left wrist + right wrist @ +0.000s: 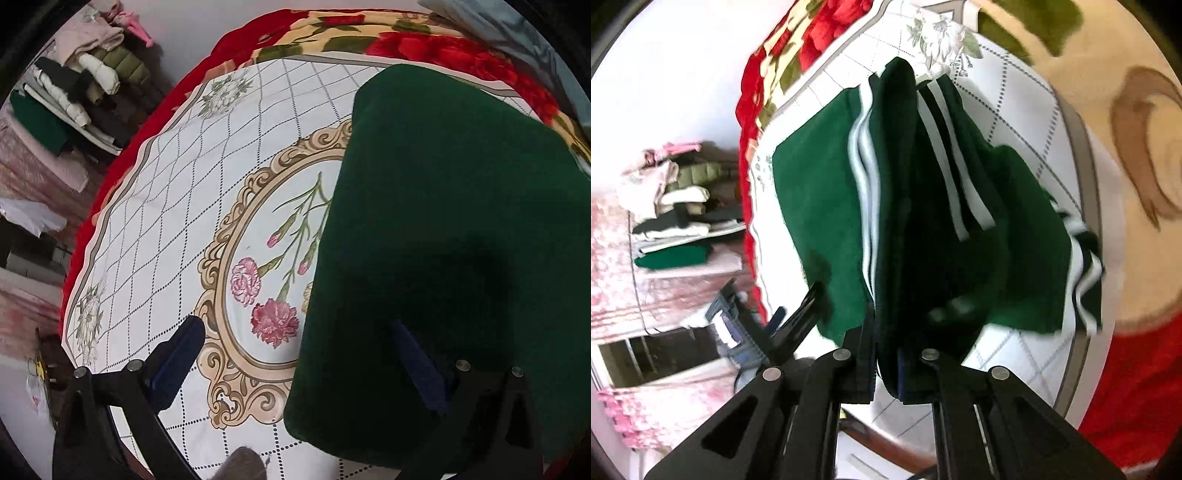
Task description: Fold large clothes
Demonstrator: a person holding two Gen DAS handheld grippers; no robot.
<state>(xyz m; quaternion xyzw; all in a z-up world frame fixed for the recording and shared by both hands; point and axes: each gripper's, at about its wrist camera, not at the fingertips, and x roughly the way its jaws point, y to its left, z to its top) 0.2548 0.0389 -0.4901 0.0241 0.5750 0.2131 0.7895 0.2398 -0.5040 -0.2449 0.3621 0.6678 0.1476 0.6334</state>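
Over the floral sheet (177,192): right gripper (886,365) clamped on green garment (820,206), left gripper (295,354) fingers apart; mid-fold, next lay flat.

white floor (192,33); stacked clothes (85,74) on pink bedding (37,173).

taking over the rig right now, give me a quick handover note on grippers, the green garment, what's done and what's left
Left gripper: open, holding nothing, one finger over the green garment, the other over the white floral sheet.
Right gripper: shut on a bunched fold of the green garment, lifting it; its white stripes show.
Garment lies partly on the sheet, partly raised.
Done: a fold is gathered in the right gripper.
Left: lay it over, smooth it, finish folding.
Stack of folded clothes sits beyond the bed.
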